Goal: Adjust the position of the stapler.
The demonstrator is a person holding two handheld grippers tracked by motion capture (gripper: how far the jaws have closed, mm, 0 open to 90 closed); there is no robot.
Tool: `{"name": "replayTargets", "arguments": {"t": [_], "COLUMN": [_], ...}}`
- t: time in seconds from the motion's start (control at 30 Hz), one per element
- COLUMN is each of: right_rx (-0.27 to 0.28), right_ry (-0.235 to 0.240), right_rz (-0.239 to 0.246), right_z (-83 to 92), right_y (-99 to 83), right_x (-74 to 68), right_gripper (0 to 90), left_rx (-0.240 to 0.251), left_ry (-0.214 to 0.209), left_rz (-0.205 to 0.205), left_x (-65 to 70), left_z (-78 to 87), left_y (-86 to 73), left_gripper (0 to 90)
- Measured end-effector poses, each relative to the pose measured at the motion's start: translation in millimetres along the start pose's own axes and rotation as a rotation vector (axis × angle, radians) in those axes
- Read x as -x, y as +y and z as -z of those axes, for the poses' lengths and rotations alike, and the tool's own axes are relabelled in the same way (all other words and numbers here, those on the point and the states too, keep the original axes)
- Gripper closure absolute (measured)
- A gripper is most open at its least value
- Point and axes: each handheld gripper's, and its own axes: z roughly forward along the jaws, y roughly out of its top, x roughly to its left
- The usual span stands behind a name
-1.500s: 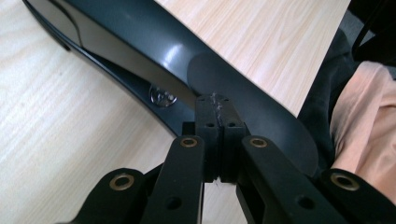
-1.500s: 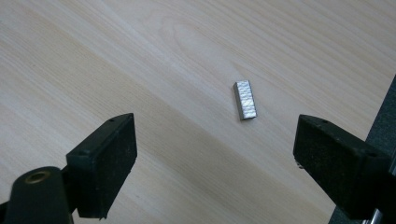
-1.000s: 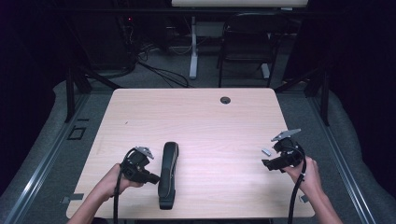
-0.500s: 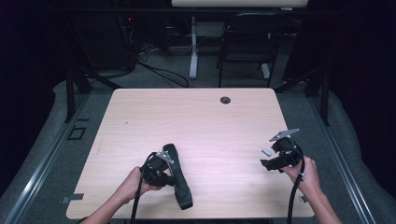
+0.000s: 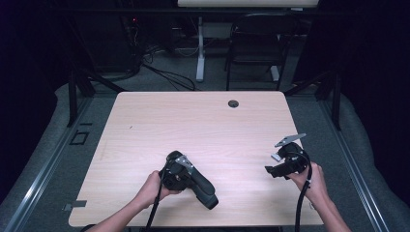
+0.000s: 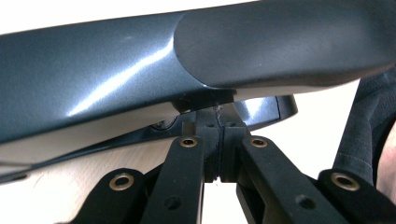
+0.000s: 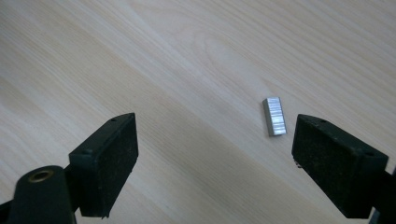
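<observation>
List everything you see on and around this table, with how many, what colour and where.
Stapler: one, dark grey, near edge of table, left of centre, lying at a slant.
Staple strip: one, silver, flat on the wood beside the right gripper's jaws.
Table: one, light wood, centre.
Cable hole: one, dark, by the far edge.
Chair: one, black, behind the table.
Left gripper: one, black, shut, against the stapler.
Right gripper: one, black, open, over bare wood.
Hands: two, left, right.
</observation>
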Motion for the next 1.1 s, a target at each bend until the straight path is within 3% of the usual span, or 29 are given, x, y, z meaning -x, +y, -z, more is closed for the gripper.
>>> {"name": "replayTargets", "arguments": {"t": [0.4, 0.6, 0.73, 0.8, 0.87, 0.9, 0.93, 0.97, 1.1], "right_rx": [0.030, 0.049, 0.059, 0.052, 0.051, 0.049, 0.055, 0.056, 0.072], "right_ry": [0.047, 0.074, 0.099, 0.105, 0.103, 0.103, 0.105, 0.104, 0.128], "right_rz": [0.044, 0.053, 0.050, 0.063, 0.070, 0.075, 0.069, 0.080, 0.073], "right_z": [-0.3, -1.8, -5.2, -5.9, -5.7, -5.1, -4.5, -4.0, -3.9], "right_y": [11.2, 19.9, 23.3, 24.6, 24.7, 25.2, 25.4, 26.0, 28.4], "right_x": [-15.2, -22.0, -26.3, -32.5, -33.9, -35.1, -36.7, -36.9, -40.4], "right_gripper": [14.5, 14.8, 14.8, 14.9, 14.9, 14.9, 15.0, 14.9, 14.8], "left_rx": [0.023, 0.000, -0.005, -0.012, -0.030, -0.026, -0.027, -0.024, 0.058], "left_ry": [-0.003, -0.019, -0.058, -0.135, -0.121, -0.141, -0.156, -0.149, -0.135], "left_rz": [-0.028, -0.042, -0.064, -0.091, -0.098, -0.106, -0.131, -0.148, -0.163], "left_x": [-0.8, -5.0, -4.8, -5.5, -4.5, -4.5, -4.4, -4.0, -5.9], "left_z": [-12.0, -11.8, -4.0, 3.5, 6.3, 9.0, 13.0, 17.6, 37.5], "left_y": [16.1, 22.9, 19.7, 11.9, 8.8, 4.8, 1.6, -0.9, -4.3], "left_gripper": [89.8, 88.6, 80.4, 68.5, 56.7, 56.7, 50.8, 46.8, 33.1]}}
